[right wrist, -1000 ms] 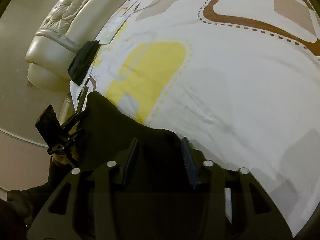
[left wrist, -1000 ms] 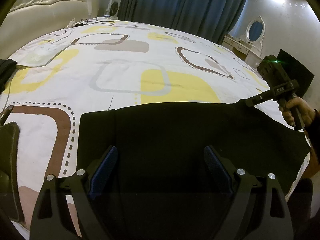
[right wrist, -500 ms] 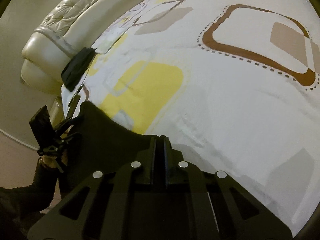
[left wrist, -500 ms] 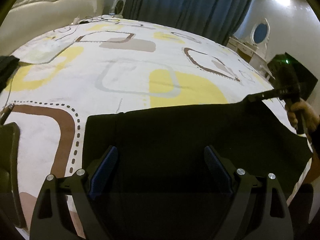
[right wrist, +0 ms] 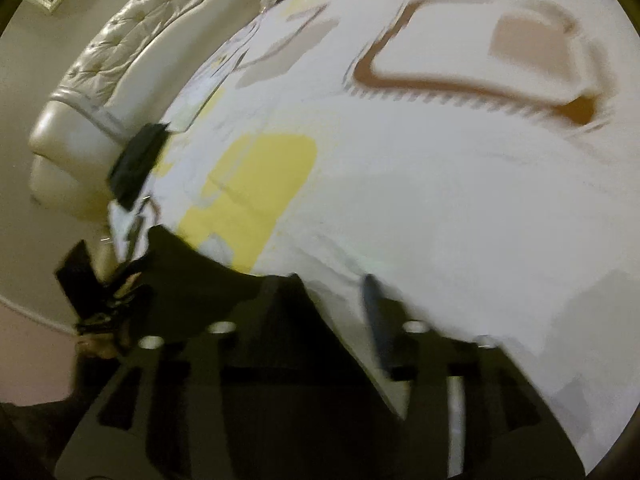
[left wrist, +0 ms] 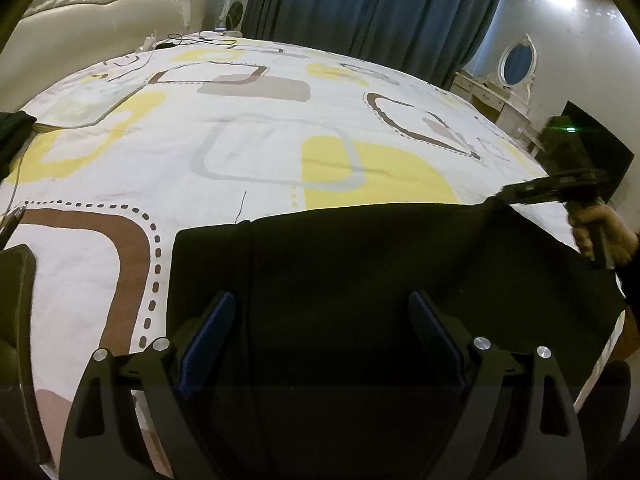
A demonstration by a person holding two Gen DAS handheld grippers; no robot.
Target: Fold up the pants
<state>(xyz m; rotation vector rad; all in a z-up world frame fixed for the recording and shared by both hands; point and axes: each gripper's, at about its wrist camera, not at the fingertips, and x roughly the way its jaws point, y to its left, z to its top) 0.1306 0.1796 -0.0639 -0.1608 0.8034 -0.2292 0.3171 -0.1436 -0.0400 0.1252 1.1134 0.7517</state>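
Black pants (left wrist: 360,264) lie flat near the front edge of a bed with a patterned white sheet (left wrist: 248,136). My left gripper (left wrist: 320,316) is open, its blue-padded fingers (left wrist: 216,320) spread over the pants' near left part, holding nothing. My right gripper (right wrist: 328,292) is open at the pants' far right corner (right wrist: 224,280); the right wrist view is motion-blurred. The right gripper also shows in the left wrist view (left wrist: 556,188), at the pants' far right corner. The left gripper shows in the right wrist view (right wrist: 96,280), at the pants' other end.
A cream tufted headboard (left wrist: 100,4) stands at the far left. A dark cloth (right wrist: 138,164) lies at the bed's left edge. Cables (left wrist: 188,40) lie at the far end. Blue curtains (left wrist: 380,8) and a white dresser with an oval mirror (left wrist: 516,68) stand beyond.
My right gripper shut on the pants' corner half a second ago and has now opened again, moving fast. My left gripper stays open; its view has shifted slightly.
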